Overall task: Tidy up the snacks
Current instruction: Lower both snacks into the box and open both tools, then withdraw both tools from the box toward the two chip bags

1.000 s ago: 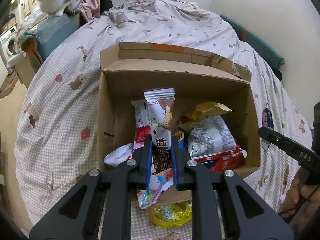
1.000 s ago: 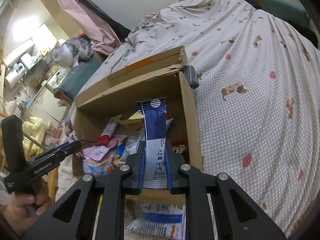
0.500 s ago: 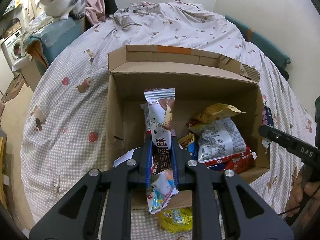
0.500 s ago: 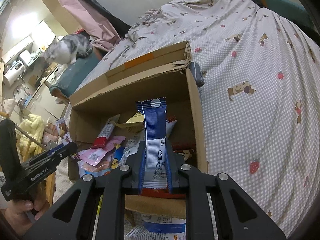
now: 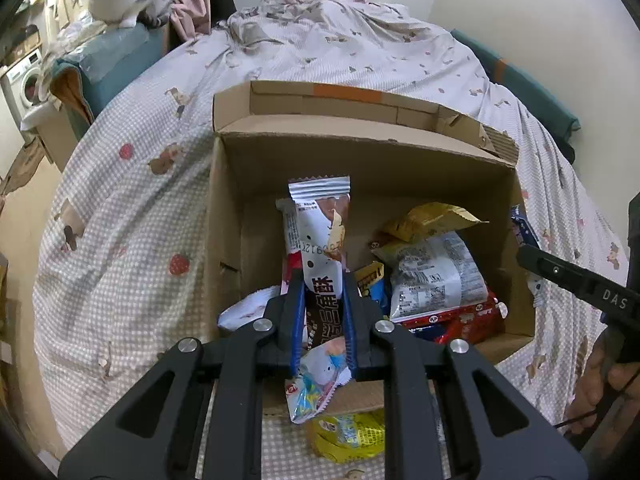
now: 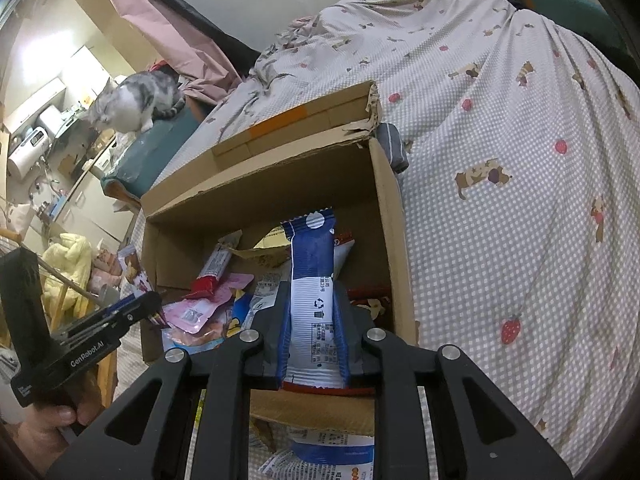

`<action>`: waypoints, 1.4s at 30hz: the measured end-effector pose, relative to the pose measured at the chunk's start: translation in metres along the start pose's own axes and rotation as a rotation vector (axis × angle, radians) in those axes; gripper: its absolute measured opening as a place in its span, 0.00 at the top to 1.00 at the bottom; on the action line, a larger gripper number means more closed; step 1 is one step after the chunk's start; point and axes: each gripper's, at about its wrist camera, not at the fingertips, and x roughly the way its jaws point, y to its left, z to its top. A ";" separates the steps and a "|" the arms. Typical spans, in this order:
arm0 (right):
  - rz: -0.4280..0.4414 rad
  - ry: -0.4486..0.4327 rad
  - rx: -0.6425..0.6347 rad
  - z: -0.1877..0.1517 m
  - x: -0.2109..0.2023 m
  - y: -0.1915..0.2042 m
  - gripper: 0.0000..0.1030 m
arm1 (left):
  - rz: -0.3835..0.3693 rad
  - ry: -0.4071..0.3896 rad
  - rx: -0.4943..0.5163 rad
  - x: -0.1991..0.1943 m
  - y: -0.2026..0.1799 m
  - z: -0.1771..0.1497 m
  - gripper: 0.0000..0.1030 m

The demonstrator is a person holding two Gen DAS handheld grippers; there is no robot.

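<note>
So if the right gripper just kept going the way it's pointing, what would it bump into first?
Probably the snack pile inside the cardboard box; its blue-and-white packet, which the opening right gripper carries, would touch first. Depth is unclear.

Soft indoor light, sharp focus (fisheye bends, darkens the edges).

My left gripper [image 5: 323, 308] is black with blue pads, clamped on a white and brown snack wrapper [image 5: 320, 240] with a silver crimped top. My right gripper [image 6: 312, 320], same black and blue, has a blue and white packet [image 6: 312, 272] between its jaws as they open. The cardboard box [image 5: 224, 216] is plain brown with an orange tape strip on its far flap. Inside the box: a gold bag [image 5: 428, 220], a red pack [image 5: 460, 318], a pink pouch [image 6: 200, 308]. Under the box, a grey-and-white checked bedsheet [image 6: 500, 200] with strawberries and little brown bears.
</note>
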 end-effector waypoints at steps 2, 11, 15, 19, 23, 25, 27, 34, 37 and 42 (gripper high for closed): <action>0.006 -0.003 0.002 0.000 0.000 0.000 0.79 | 0.004 -0.002 0.008 0.000 -0.001 0.000 0.86; 0.027 -0.004 0.015 0.001 -0.003 0.001 0.78 | 0.005 -0.040 0.011 -0.008 -0.003 0.000 0.35; 0.038 -0.004 0.019 0.003 -0.003 0.002 0.78 | -0.007 -0.054 -0.013 -0.012 0.001 0.001 0.31; 0.031 -0.016 0.021 0.004 -0.008 0.005 0.66 | 0.002 -0.052 -0.008 -0.012 0.003 -0.002 0.31; -0.002 -0.044 0.007 0.002 -0.011 0.007 0.19 | 0.009 -0.064 -0.014 -0.014 0.005 -0.004 0.31; -0.017 -0.037 0.004 0.001 -0.012 0.008 0.19 | 0.024 -0.083 -0.011 -0.018 0.006 -0.005 0.31; -0.018 -0.043 0.007 0.000 -0.015 0.008 0.19 | 0.042 -0.104 0.009 -0.022 0.005 -0.007 0.31; -0.028 -0.054 0.005 -0.014 -0.040 0.014 0.19 | 0.036 -0.118 0.001 -0.036 0.005 -0.012 0.29; -0.030 -0.059 0.005 -0.020 -0.049 0.016 0.19 | 0.022 -0.124 -0.002 -0.044 0.004 -0.015 0.16; -0.012 -0.062 0.061 -0.036 -0.065 0.010 0.19 | 0.015 -0.143 0.013 -0.062 0.002 -0.023 0.16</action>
